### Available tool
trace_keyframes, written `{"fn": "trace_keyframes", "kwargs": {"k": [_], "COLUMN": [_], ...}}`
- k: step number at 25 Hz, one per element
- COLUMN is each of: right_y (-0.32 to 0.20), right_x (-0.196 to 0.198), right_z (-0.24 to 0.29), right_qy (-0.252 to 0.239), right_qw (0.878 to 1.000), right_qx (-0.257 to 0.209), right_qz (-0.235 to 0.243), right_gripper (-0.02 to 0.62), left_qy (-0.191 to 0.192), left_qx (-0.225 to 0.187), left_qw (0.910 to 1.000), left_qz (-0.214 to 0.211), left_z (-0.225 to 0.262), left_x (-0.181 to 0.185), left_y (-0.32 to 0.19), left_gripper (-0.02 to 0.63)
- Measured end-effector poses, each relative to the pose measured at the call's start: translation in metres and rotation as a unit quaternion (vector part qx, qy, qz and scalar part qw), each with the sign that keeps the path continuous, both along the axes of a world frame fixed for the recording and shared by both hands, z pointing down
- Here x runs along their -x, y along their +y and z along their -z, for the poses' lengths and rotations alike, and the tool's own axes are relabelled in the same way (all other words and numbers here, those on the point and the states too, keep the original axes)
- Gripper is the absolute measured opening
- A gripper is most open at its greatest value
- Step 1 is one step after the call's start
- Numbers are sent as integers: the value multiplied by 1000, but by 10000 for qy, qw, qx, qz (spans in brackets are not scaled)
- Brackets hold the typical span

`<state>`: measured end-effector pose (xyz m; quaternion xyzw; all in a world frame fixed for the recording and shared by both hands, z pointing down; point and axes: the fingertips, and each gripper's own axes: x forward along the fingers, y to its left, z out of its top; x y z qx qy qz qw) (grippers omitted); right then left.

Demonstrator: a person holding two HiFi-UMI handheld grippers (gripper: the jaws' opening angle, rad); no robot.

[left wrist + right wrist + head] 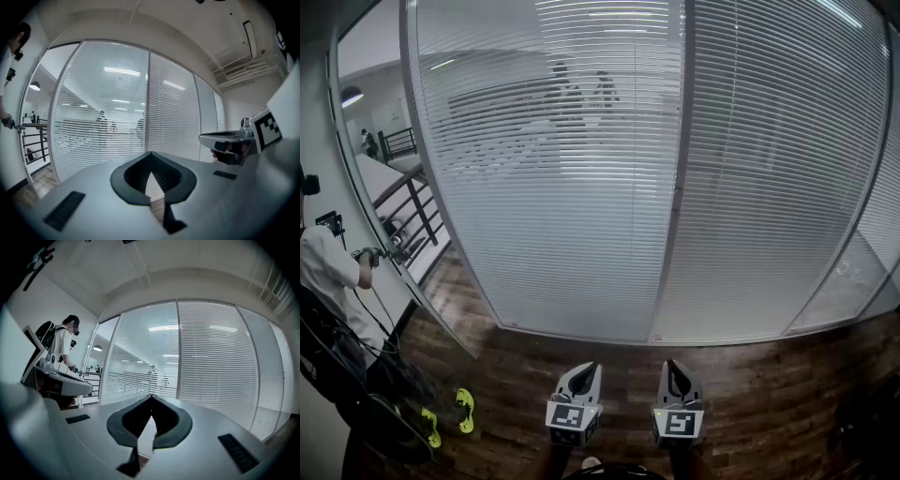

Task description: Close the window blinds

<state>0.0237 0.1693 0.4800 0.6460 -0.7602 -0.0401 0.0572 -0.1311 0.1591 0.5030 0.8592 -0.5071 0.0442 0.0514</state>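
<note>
White slatted blinds (553, 187) hang behind a glass wall in front of me, split by a vertical frame post (675, 187). Through the left panel (101, 126) the slats let dim figures show; the right panel (778, 178) looks more opaque. Both grippers are held low over the wooden floor, well short of the glass. My left gripper (584, 373) (150, 153) has its tips together with nothing between them. My right gripper (675, 370) (151, 397) is shut and empty too, pointing at the blinds (206, 357). No cord or wand is visible.
A person in a white shirt (323, 272) stands at the far left by an open glass door and a dark railing (412, 211). Green shoes (465, 410) and dark cables lie on the floor at the lower left. The floor (750, 375) is dark wood planks.
</note>
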Motion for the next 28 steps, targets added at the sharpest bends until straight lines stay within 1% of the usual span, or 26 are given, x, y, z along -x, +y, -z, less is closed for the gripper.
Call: {"fn": "trace_keyframes", "kwargs": {"k": [4,8,11,13,16,21,25,28], "right_y": [2,1,2,-2,-6,-8,-13,-14], "right_x": [-2,-8,-8,-8,-4,-1,3,6], "right_z": [-2,-17,-11,-13,-17,-11,-11,-11], "right_qy": [-97,-148,-139,-146,-45,-42,-128,-63], "right_qw": [9999,9998,9998,9998,10000,9999,9998,9998], "right_qx": [2,133,153,122,-62,122,84,175], "right_qz": [38,-6,-29,-44,33,35,115,99], "right_gripper": [3,3,3,3,3,3,3,3], "left_qy": [-6,-32,-57,-78,-72,-62,-30,38], "left_qx": [7,23,21,21,26,2,28,37], "left_qw": [10000,9998,9998,9997,9997,9995,9994,9993], "left_qz": [87,177,202,238,224,307,341,368], "left_z": [4,-2,-2,-3,-9,-6,-7,-6], "left_x": [5,8,9,11,12,18,22,25], "left_y": [1,1,2,-1,-4,-6,-9,-10], "left_gripper": [0,0,0,0,0,0,0,0]}}
